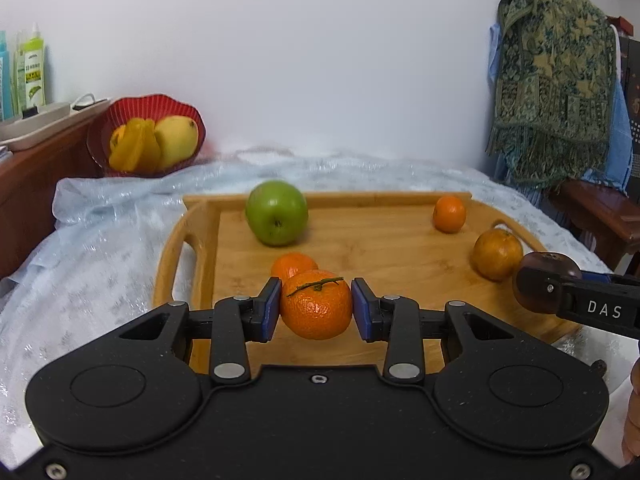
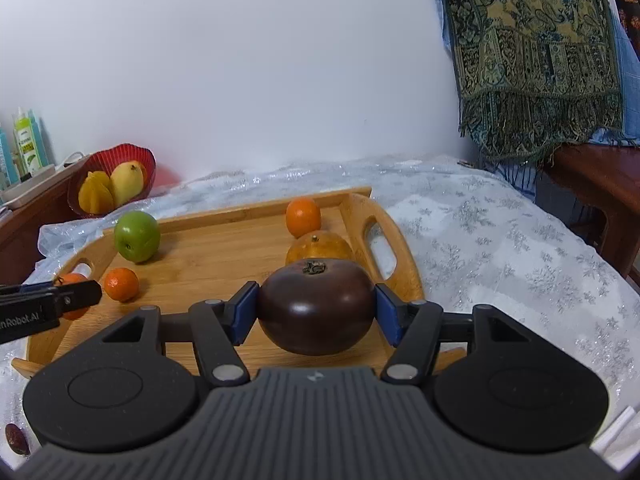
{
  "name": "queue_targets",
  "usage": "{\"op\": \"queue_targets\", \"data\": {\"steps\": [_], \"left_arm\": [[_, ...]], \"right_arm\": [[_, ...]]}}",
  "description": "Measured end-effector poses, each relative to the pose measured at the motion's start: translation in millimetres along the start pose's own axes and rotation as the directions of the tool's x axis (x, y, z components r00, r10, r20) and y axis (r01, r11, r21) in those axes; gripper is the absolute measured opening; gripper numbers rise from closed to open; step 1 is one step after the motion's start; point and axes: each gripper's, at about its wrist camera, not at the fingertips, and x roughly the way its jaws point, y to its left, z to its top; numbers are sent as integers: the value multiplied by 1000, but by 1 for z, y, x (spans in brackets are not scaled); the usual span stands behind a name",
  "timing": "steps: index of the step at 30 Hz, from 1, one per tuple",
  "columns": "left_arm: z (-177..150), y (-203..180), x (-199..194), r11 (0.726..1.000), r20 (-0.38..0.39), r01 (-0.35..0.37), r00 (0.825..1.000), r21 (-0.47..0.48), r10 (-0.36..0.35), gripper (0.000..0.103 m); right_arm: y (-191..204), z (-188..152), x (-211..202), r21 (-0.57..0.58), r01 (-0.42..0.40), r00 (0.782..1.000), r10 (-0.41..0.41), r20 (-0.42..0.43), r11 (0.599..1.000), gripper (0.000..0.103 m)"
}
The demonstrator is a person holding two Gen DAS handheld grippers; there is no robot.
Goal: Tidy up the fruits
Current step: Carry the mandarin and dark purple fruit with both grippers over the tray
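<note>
My left gripper [image 1: 316, 307] is shut on a stemmed mandarin [image 1: 316, 312] over the near part of the wooden tray [image 1: 380, 252]. My right gripper [image 2: 316, 312] is shut on a dark purple tomato-like fruit [image 2: 316, 312], held above the tray's [image 2: 224, 248] near right part; it also shows in the left wrist view [image 1: 538, 280]. On the tray lie a green apple [image 1: 277, 213], a small mandarin [image 1: 294, 265] just behind the held one, another mandarin [image 1: 449, 213] at the far right, and a dull orange fruit [image 1: 497, 254].
A red bowl [image 1: 120, 112] with a mango [image 1: 177, 139] and yellow starfruit stands far left by the wall. Bottles [image 1: 34, 68] sit on a wooden shelf at left. A patterned cloth [image 1: 556, 80] hangs at right over wooden furniture [image 1: 600, 216]. A snowflake tablecloth [image 2: 500, 240] covers the table.
</note>
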Motion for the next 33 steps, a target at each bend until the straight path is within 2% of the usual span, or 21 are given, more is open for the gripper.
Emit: {"op": "queue_targets", "data": {"steps": [7, 16, 28, 33], "left_arm": [[-4, 1, 7, 1000, -19, -5, 1000, 6, 5, 35], [-8, 0, 12, 1000, -38, -12, 999, 10, 13, 35], [-11, 1, 16, 1000, -53, -25, 998, -5, 24, 35], [-11, 0, 18, 1000, -57, -30, 998, -5, 30, 35]], "right_arm": [[8, -1, 0, -56, 27, 999, -25, 37, 998, 60], [14, -5, -5, -82, 34, 998, -30, 46, 996, 60], [10, -10, -5, -50, 26, 1000, -25, 15, 998, 78], [11, -11, -3, -51, 21, 1000, -20, 6, 998, 79]]}}
